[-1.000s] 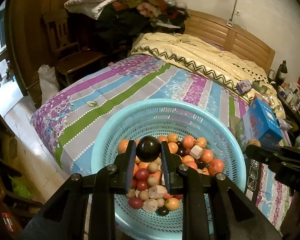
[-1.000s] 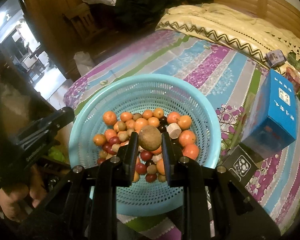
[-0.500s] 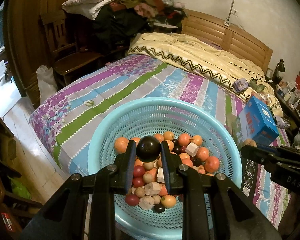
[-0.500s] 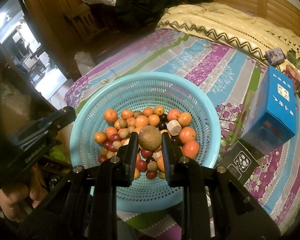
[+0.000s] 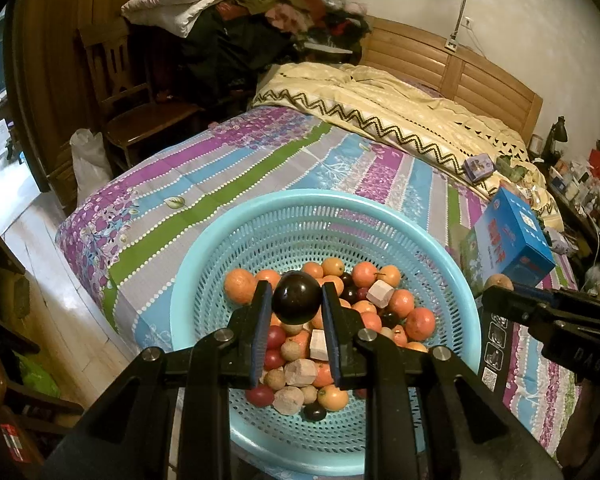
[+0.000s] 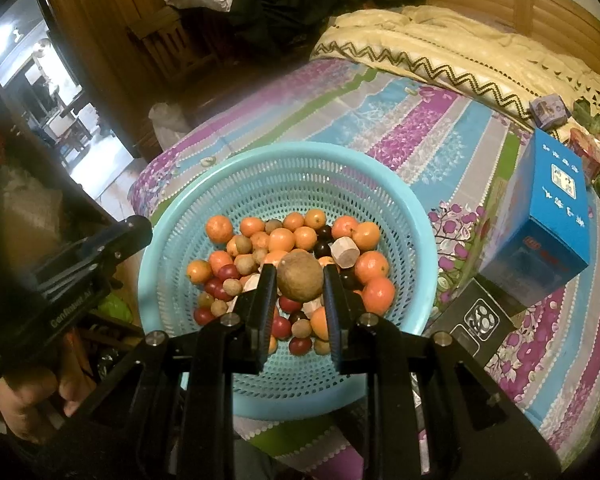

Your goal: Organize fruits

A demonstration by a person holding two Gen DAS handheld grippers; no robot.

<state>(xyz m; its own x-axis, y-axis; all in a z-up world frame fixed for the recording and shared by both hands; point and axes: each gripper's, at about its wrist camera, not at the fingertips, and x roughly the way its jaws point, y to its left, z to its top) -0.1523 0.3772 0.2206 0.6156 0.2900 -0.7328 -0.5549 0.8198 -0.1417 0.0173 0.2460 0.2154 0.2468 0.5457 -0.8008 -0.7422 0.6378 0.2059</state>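
A light blue perforated basket [image 5: 284, 236] [image 6: 260, 184] sits on the striped bed and holds several oranges, red and dark plums, brown fruits and pale chunks. My left gripper [image 5: 296, 300] is shut on a dark, glossy plum [image 5: 297, 297] held above the fruit pile. My right gripper [image 6: 300, 280] is shut on a round brown fruit [image 6: 300, 281] held above the pile; it also shows at the right edge of the left wrist view [image 5: 498, 281]. The left gripper body shows at the left of the right wrist view [image 6: 80, 264].
A blue box [image 5: 512, 240] [image 6: 548, 224] and a black box [image 6: 472, 320] lie right of the basket. A cream quilt [image 5: 380, 108] covers the far bed. A wooden chair [image 5: 136, 108] and clothes pile stand at back left. The bed edge and floor [image 5: 32, 240] lie left.
Both grippers have risen and pulled back slightly with their fruits; the basket has slid a little lower and farther in both views.
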